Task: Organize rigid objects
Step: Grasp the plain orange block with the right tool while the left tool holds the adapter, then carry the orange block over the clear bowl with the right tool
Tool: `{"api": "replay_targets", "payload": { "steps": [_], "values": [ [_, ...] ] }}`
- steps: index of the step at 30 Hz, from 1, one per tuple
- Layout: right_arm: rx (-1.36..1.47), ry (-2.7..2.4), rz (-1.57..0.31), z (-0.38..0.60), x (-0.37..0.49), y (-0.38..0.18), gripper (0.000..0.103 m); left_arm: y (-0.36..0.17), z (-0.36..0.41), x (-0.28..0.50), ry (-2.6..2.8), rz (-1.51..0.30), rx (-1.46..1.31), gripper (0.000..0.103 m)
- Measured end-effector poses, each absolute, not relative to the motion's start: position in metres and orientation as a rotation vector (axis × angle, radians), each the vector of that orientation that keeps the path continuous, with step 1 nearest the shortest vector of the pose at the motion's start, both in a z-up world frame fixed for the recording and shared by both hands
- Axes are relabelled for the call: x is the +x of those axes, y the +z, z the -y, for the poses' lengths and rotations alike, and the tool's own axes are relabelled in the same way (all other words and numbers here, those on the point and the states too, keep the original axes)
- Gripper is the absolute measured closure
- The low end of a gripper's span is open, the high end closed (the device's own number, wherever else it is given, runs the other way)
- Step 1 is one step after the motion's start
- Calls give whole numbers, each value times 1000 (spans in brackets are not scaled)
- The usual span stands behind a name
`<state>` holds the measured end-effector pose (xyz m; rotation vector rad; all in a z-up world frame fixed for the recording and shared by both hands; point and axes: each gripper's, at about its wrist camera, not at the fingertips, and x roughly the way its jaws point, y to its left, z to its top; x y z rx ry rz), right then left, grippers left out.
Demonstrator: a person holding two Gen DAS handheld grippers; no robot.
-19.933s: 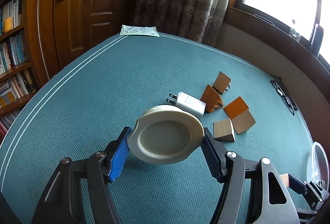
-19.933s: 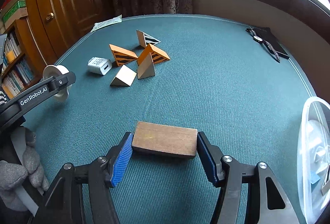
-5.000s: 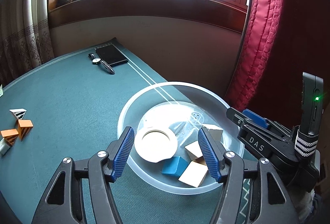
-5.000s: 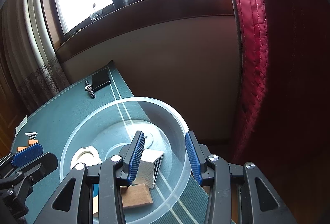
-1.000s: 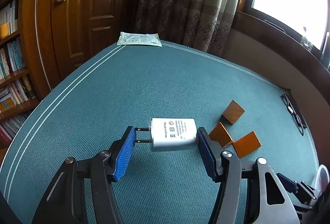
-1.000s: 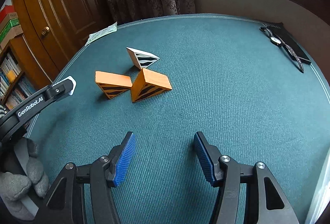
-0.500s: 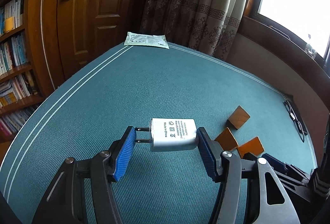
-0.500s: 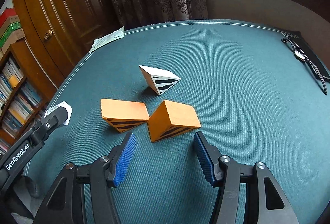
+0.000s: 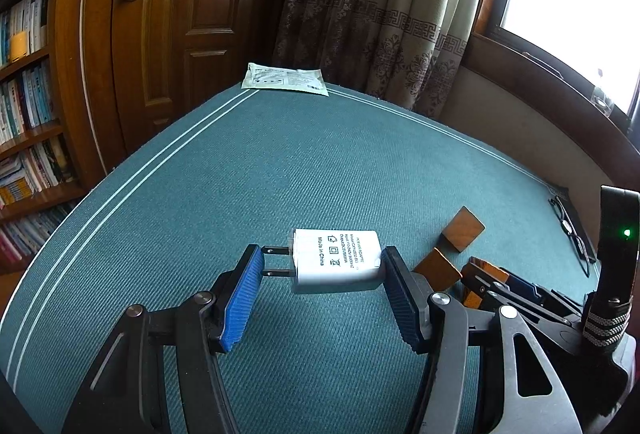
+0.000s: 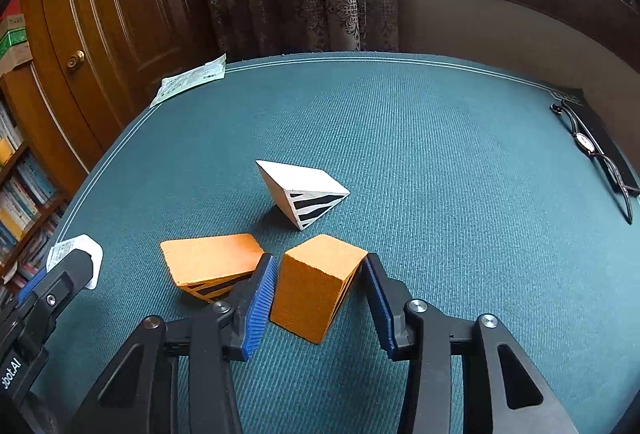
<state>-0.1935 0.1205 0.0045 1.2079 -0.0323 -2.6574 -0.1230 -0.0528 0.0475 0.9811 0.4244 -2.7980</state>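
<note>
Above the table's (image 9: 280, 162) near edge, your left gripper (image 9: 320, 274) is clamped on the charger (image 9: 336, 260), prongs against the left pad. Your right gripper (image 10: 320, 290) stands apart around one orange wedge (image 10: 316, 286) on the table, a second wedge (image 10: 212, 260) just beside it and a white wedge (image 10: 300, 186) nearer the middle.

A white charger (image 9: 336, 261) bears the printed words "Made in China" beside small symbols and finer print too small to read, while the left gripper (image 10: 60, 274) arm, seen from the right wrist view, shows the partial lettering "bot.AI".
</note>
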Motion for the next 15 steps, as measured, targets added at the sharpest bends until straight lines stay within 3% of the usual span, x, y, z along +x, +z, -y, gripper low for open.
{"api": "replay_targets", "payload": {
  "steps": [6, 15],
  "values": [
    [1184, -2662, -15, -121, -188, 5, 66, 48, 50, -121, -2811, -421, 975, 42],
    [1179, -2663, 18, -135, -160, 11, 67, 51, 47, -119, -2829, -418, 970, 42]
  ]
}}
